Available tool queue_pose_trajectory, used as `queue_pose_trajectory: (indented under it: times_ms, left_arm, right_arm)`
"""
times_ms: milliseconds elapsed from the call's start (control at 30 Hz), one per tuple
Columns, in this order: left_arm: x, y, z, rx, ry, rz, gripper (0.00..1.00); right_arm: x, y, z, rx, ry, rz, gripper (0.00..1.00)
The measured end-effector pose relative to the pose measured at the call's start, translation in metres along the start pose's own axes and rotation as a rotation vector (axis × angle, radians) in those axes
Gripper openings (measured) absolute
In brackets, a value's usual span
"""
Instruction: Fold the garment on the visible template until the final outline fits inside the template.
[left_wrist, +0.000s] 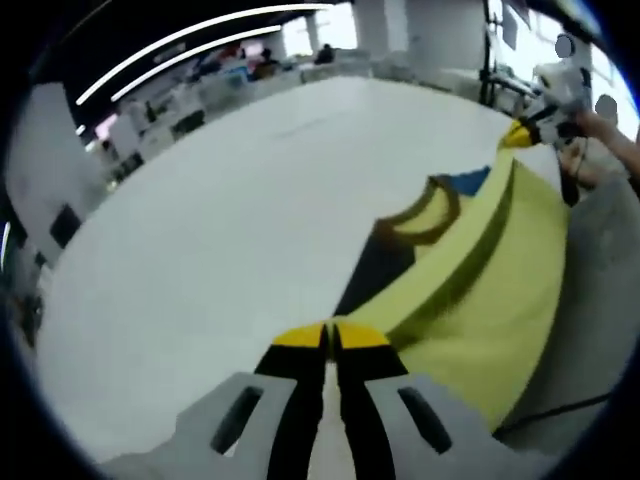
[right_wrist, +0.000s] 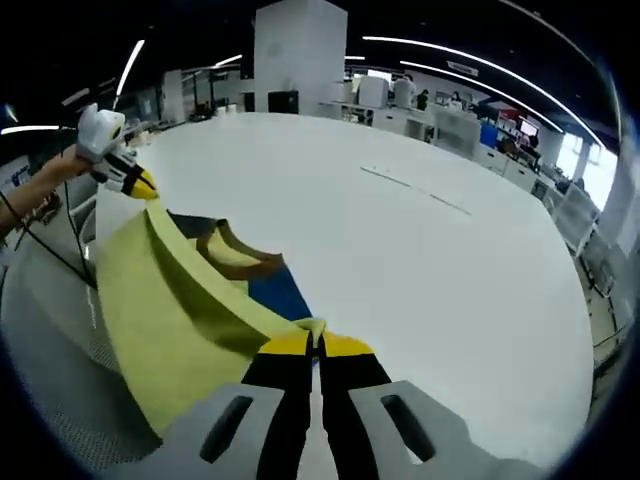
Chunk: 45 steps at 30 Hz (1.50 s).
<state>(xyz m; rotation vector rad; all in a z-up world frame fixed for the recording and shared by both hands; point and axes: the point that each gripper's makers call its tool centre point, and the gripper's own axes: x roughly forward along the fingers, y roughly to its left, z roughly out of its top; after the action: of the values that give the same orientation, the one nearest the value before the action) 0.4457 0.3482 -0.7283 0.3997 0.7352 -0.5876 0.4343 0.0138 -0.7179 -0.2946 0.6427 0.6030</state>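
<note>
So, mid-fold here. Yellow garment (left_wrist: 500, 290) stretched taut between the two grippers, lifted off the white worktop (left_wrist: 220, 260) along its near edge and sagging down over the worktop's side. Left gripper (left_wrist: 331, 338) with yellow-tipped black jaws pinched together on one corner of the fabric, cloth running straight out from the tips. Same story for the right gripper (right_wrist: 318, 345) in the right gripper view: jaws closed tight on the other corner, a little bunch of yellow cloth poking up between the tips. Each gripper also visible from the other side, far end of the stretched edge: right one up near the top right of the left gripper view, held by a hand (left_wrist: 600, 128), left one at the upper left of the right gripper view.

Brown-trimmed neckline (left_wrist: 425, 215) showing just behind the raised edge, with a dark blue patch (right_wrist: 278, 292) lying flat on the worktop under it, possibly the template, can't say for sure. Rest of the worktop bare white, stretching off toward a big open room with desks, a white pillar (right_wrist: 300, 45) and strip lights (left_wrist: 200, 40) overhead.
</note>
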Motion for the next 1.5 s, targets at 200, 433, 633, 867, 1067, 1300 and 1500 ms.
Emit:
queue_pose_trajectory:
  times_ms: [200, 433, 633, 867, 1067, 1300, 1500]
  left_arm:
    - [0.007, 0.005, 0.001, 0.0, -0.006, 0.011, 0.0]
    - [0.015, 0.007, -0.002, 0.001, 0.004, 0.016, 0.0]
    - [0.022, 0.01, -0.003, -0.006, 0.004, 0.023, 0.0]
    - [0.025, 0.01, -0.003, -0.012, 0.006, 0.026, 0.0]
    - [0.029, 0.014, 0.0, -0.004, 0.0, 0.04, 0.0]
    - [0.04, 0.014, -0.007, -0.01, 0.023, 0.037, 0.0]
    - [0.045, 0.014, -0.012, -0.018, 0.019, 0.038, 0.0]
  right_arm:
    - [0.01, -0.006, -0.003, 0.025, -0.008, -0.014, 0.03]
    - [0.023, -0.011, -0.007, 0.034, 0.0, -0.027, 0.03]
    - [0.031, -0.016, -0.013, 0.055, 0.003, -0.036, 0.03]
    - [0.032, -0.019, -0.011, 0.029, -0.005, -0.067, 0.03]
    - [0.034, -0.027, 0.001, 0.009, -0.025, -0.086, 0.03]
    - [0.048, -0.029, -0.015, 0.03, 0.014, -0.071, 0.03]
    - [0.051, -0.029, -0.021, 0.055, 0.017, -0.068, 0.03]
